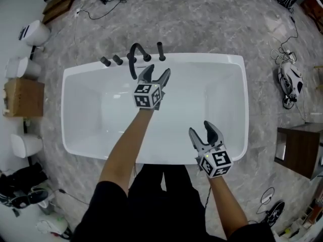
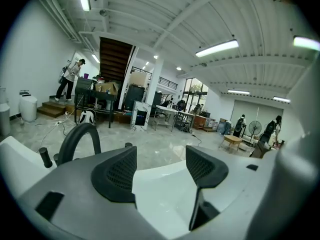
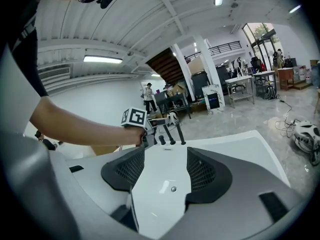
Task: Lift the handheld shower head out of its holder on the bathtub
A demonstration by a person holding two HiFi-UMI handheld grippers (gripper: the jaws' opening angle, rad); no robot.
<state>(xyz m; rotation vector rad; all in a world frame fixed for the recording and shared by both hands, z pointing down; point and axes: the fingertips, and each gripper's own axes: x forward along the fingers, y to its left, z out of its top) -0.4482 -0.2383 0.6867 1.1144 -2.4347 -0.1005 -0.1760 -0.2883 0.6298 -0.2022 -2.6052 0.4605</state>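
Note:
A white bathtub (image 1: 75, 79) fills the middle of the head view. Black fittings stand on its far rim: two knobs (image 1: 111, 60), an arched spout (image 1: 135, 54) and the upright handheld shower head (image 1: 161, 51) in its holder. My left gripper (image 1: 157, 70) hovers open over the tub, just short of the spout and left of the shower head, touching neither. In the left gripper view the spout (image 2: 77, 139) shows left of the empty jaws. My right gripper (image 1: 201, 127) is open over the near rim, holding nothing. The right gripper view shows the shower head (image 3: 179, 131) far ahead.
Grey marble floor surrounds the tub. A helmet (image 1: 290, 82) and cables lie at the right, with a wooden cabinet (image 1: 300, 147) nearer. A cardboard box (image 1: 22, 97) and white toilets (image 1: 35, 33) stand at the left. The tub drain (image 3: 173, 188) shows between the right jaws.

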